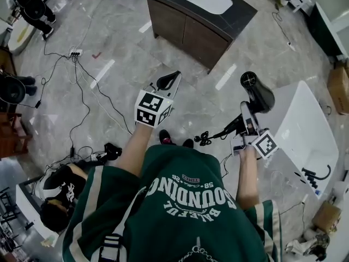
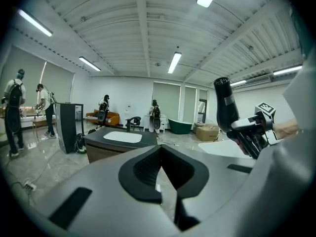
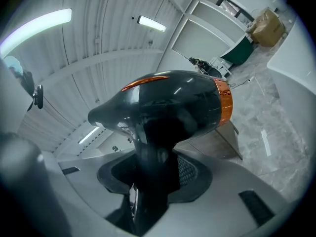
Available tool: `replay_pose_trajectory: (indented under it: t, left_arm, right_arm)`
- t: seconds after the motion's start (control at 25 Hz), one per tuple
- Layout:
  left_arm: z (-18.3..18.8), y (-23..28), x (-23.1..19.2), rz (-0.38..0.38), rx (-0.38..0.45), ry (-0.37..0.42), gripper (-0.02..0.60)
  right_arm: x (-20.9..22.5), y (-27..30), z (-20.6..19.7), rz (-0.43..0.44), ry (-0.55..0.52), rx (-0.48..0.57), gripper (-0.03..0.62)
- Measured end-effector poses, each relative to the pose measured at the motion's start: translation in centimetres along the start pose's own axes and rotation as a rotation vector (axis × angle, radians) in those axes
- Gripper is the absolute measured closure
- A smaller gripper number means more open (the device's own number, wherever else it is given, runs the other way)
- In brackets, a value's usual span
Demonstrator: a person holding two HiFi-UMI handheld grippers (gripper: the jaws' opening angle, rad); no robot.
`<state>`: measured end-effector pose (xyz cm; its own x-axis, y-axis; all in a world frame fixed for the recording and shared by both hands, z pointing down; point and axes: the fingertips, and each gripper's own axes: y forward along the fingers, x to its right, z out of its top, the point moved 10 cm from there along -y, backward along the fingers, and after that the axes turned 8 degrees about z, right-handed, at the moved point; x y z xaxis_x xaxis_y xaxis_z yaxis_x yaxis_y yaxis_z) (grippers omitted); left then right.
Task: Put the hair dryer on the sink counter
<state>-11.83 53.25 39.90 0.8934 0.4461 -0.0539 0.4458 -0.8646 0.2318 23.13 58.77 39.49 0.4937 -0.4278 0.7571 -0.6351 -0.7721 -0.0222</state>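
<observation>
Black dryer [image 1: 256,94] hangs in the air right of centre, its handle clamped in the right tool [image 1: 246,119]. The left tool [image 1: 168,81] is closed and empty. The table [image 1: 242,12] at the top of the frame is well apart; carrying and setting down remain.

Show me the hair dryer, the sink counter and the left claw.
hair dryer [image 1: 259,96]: head view, black body.
sink counter [image 1: 230,19]: head view, dark top.
left claw [image 2: 160,149]: left gripper view, where tips meet.

the sink counter [image 1: 243,13] runs off the head view's top, and the hair dryer [image 3: 173,102] has its handle end hidden.
</observation>
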Motion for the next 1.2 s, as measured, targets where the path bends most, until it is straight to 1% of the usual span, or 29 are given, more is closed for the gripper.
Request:
replay_pose_trajectory:
  t: [0.08,0.36,0.68,0.92,1.04,1.2]
  left_arm:
    - [0.0,0.1,-0.5,-0.006,0.002,-0.009,0.571]
    - [-0.1,0.2,-2.4,-0.015,0.021,-0.001,0.571]
    - [-0.1,-1.2,-4.9,-0.026,0.025,0.012,0.571]
    - [-0.1,-1.3,-6.5,-0.023,0.043,0.005,0.571]
    - [0.1,-0.4,-7.1,-0.029,0.046,0.008,0.571]
    - [0.8,2.5,-7.4,-0.039,0.045,0.018,0.571]
  right_arm:
    - [-0.1,0.4,0.0,-0.004,0.003,0.004,0.405]
    - [-0.3,2.3,-0.8,-0.010,0.001,0.014,0.405]
    - [-2.1,3.9,-2.8,-0.033,0.021,0.026,0.405]
    - [-2.5,5.7,-2.9,-0.030,0.001,0.011,0.405]
    - [-2.3,6.1,-2.2,-0.029,-0.012,0.038,0.405]
    - [-0.8,7.2,-0.8,-0.034,-0.006,0.051,0.405]
